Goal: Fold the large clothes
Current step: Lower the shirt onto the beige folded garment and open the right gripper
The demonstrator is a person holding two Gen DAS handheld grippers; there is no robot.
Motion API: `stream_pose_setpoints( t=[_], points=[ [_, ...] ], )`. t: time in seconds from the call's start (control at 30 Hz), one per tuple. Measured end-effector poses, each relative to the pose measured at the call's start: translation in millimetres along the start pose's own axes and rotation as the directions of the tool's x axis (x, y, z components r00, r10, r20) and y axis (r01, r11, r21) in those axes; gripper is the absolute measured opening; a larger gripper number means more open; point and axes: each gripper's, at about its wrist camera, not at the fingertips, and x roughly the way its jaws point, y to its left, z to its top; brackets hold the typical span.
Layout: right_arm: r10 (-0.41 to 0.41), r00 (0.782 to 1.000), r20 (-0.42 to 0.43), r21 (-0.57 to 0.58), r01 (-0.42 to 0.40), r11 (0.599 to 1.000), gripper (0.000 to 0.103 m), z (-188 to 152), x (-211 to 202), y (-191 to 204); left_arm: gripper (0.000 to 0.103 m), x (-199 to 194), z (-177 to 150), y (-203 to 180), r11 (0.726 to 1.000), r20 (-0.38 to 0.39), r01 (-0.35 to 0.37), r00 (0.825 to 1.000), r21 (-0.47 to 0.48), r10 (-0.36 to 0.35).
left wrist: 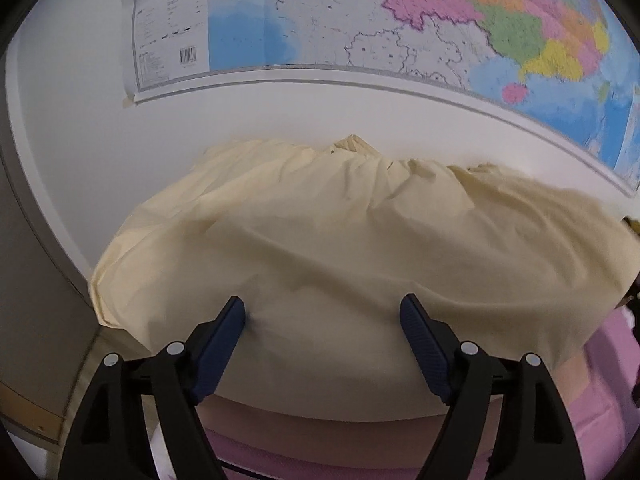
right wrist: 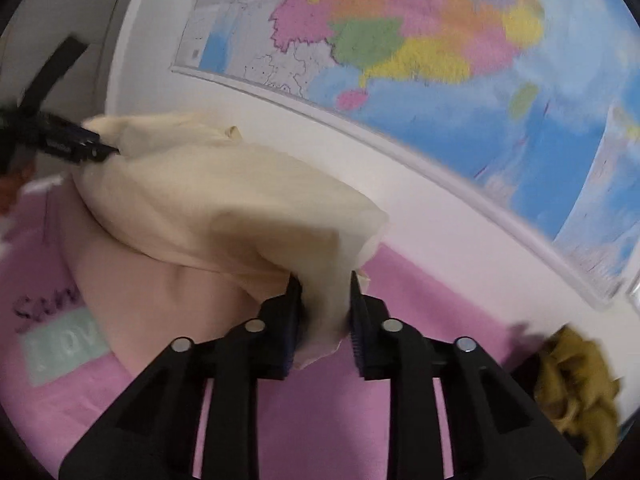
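Note:
A large cream garment (left wrist: 320, 240) lies bunched on a pink bed cover (right wrist: 320, 420), its far edge against the white wall. My left gripper (left wrist: 323, 304) stands wide open at the garment's near side, and its blue pads (left wrist: 224, 344) press on nothing. The right wrist view shows that left gripper (right wrist: 96, 148) at the garment's far left corner. My right gripper (right wrist: 324, 292) is shut on a gathered fold of the cream garment (right wrist: 224, 208) at its right end. The fabric hangs out below the fingers.
A big coloured wall map (left wrist: 360, 20) hangs on the white wall behind the bed. An olive-yellow crumpled cloth (right wrist: 576, 384) lies at the right on the pink cover. The cover carries printed lettering (right wrist: 60, 332) at the left. A grey panel (left wrist: 36, 280) bounds the far left.

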Motion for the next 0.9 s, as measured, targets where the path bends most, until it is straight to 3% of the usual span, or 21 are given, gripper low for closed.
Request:
stream_pose_setpoints(
  t=[0.07, 0.17, 0.23, 0.3, 0.37, 0.43, 0.57, 0.63, 0.73, 0.8, 0.9],
  points=[
    [0.083, 0.988, -0.131, -0.059, -0.091, 0.994, 0.03, -15.0, 12.9, 12.0, 0.077, 1.2, -1.0, -1.5, 1.0, -0.006, -0.011, 1.0, 0.007, 0.011],
    [0.195, 0.969, -0.154, 0.047, -0.19, 0.981, 0.03, -26.6, 5.6, -5.3, 0.077, -1.1, -0.5, -1.0, 1.0, -0.006, -0.008, 1.0, -0.002, 0.007],
    [0.256, 0.961, -0.109, 0.155, -0.238, 0.959, 0.03, -22.1, -6.5, -28.4, 0.077, -5.2, 0.6, -0.8, 1.0, -0.01, 0.003, 1.0, -0.007, -0.003],
    [0.313, 0.95, -0.007, 0.249, -0.302, 0.92, 0.032, -9.8, -25.4, -53.6, 0.077, -12.3, 3.4, 1.3, 0.999, -0.006, 0.041, 0.999, -0.021, -0.041],
    [0.328, 0.943, 0.061, 0.299, -0.331, 0.895, 0.038, 5.3, -29.2, -65.6, 0.077, -20.7, 6.6, 0.5, 0.996, 0.013, 0.077, 0.997, -0.033, -0.077],
    [0.379, 0.921, 0.092, 0.345, -0.386, 0.855, 0.039, 19.3, -22.4, -68.2, 0.077, -25.2, 10.0, -3.9, 0.996, 0.027, 0.085, 0.996, -0.037, -0.084],
    [0.436, 0.899, 0.038, 0.407, -0.412, 0.815, 0.042, 28.3, 15.5, -49.6, 0.077, -28.6, 12.8, -22.7, 0.996, 0.033, 0.084, 0.996, -0.022, -0.083],
    [0.505, 0.863, -0.026, 0.451, -0.441, 0.776, 0.04, 22.4, 42.1, -32.1, 0.077, -26.4, 7.6, -32.5, 0.998, 0.03, 0.066, 0.997, -0.004, -0.066],
    [0.532, 0.84, -0.106, 0.418, -0.448, 0.79, 0.04, 3.6, 54.0, -2.3, 0.077, -23.1, -1.7, -42.3, 0.998, 0.025, 0.054, 0.998, 0.017, -0.055],
    [0.525, 0.842, -0.12, 0.391, -0.446, 0.805, 0.04, -0.8, 54.1, 4.8, 0.077, -22.9, -6.0, -48.3, 0.999, 0.032, 0.033, 0.999, 0.043, -0.034],
    [0.532, 0.841, -0.105, 0.415, -0.449, 0.791, 0.04, 2.0, 49.0, -2.3, 0.077, -25.8, -9.5, -55.2, 0.998, 0.036, 0.032, 0.999, 0.058, -0.035]
  ],
)
